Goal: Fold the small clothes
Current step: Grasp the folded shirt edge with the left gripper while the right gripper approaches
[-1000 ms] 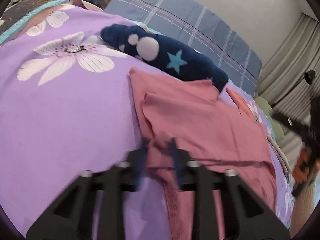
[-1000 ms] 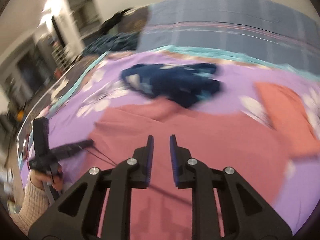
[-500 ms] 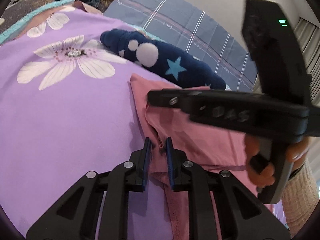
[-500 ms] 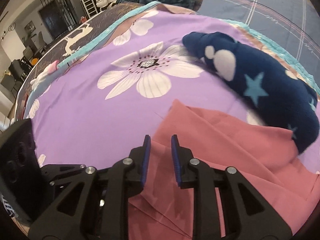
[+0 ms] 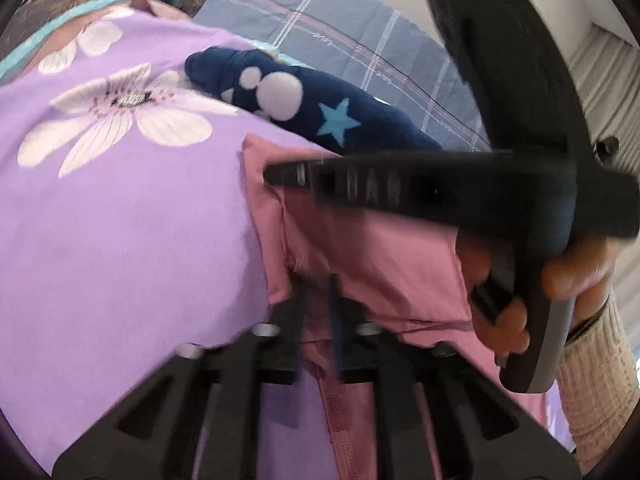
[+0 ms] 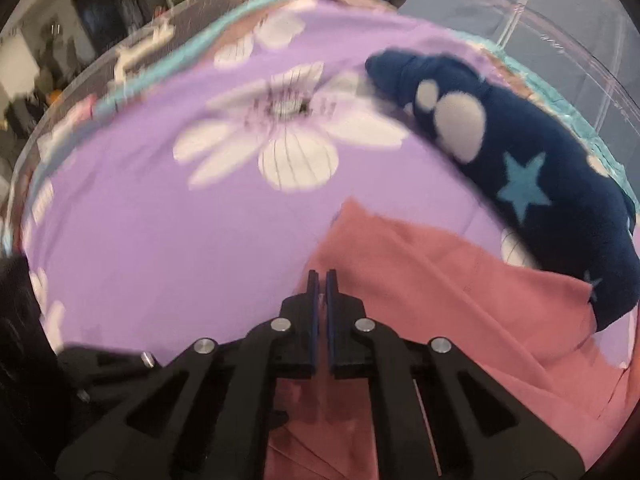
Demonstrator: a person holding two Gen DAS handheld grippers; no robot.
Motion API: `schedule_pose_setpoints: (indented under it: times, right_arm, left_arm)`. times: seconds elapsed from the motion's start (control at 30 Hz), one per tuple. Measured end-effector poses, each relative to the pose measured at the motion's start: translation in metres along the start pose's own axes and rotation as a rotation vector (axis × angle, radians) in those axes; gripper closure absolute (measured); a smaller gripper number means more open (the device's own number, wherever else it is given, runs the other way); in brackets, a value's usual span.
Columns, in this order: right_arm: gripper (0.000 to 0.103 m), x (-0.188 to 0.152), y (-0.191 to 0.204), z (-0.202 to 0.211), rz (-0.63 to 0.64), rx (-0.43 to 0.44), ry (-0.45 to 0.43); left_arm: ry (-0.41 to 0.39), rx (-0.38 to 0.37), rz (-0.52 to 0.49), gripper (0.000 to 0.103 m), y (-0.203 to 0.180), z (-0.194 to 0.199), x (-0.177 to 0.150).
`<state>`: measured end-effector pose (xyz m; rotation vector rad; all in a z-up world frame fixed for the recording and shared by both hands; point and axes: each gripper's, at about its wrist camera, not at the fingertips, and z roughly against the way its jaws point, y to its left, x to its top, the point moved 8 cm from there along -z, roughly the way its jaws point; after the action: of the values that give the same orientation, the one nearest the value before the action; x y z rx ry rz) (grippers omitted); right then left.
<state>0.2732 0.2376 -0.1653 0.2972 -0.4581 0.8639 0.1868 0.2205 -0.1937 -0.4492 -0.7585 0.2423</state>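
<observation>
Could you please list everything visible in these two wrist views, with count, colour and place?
pink garment: one, pink, lying rumpled on the bedspread
navy fleece item: one, navy with white spots and blue stars, beyond the pink garment
bedspread: one, purple with white flowers, under both
checked bedding: one, grey-blue, at the far side
left gripper: one, black, at the garment's edge
right gripper: one, black, nearly closed at the garment's edge
right hand: one, holding the right gripper's handle

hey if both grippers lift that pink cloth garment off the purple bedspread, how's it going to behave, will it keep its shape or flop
The pink cloth garment will probably flop: it already lies creased and doubled over on the purple flowered bedspread. It looks thin, so likely light. Where the left gripper pinches it, the fabric bunches, so expect it to sag between the left gripper and the right gripper.
</observation>
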Motion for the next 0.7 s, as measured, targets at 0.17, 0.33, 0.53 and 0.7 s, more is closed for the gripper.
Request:
schedule_pose_setpoints:
  times: [0.17, 0.33, 0.53, 0.7]
  right_arm:
    - [0.092, 0.015, -0.018, 0.009, -0.117, 0.05, -0.08]
    - [0.076, 0.006, -0.031, 0.016, -0.172, 0.086, -0.086]
    - [0.078, -0.027, -0.03, 0.059, -0.026, -0.016, -0.166]
    - [0.082, -0.056, 0.01, 0.062, 0.199, -0.011, -0.177]
  left_arm:
    - [0.031, 0.028, -0.032, 0.103, -0.004, -0.003, -0.005]
    - [-0.006, -0.017, 0.038, 0.084, 0.007, 0.002, 0.003]
    - [-0.04, -0.03, 0.049, 0.082, 0.008, 0.009, 0.008]
    - [-0.059, 0.069, 0.078, 0.082, 0.025, 0.018, 0.016]
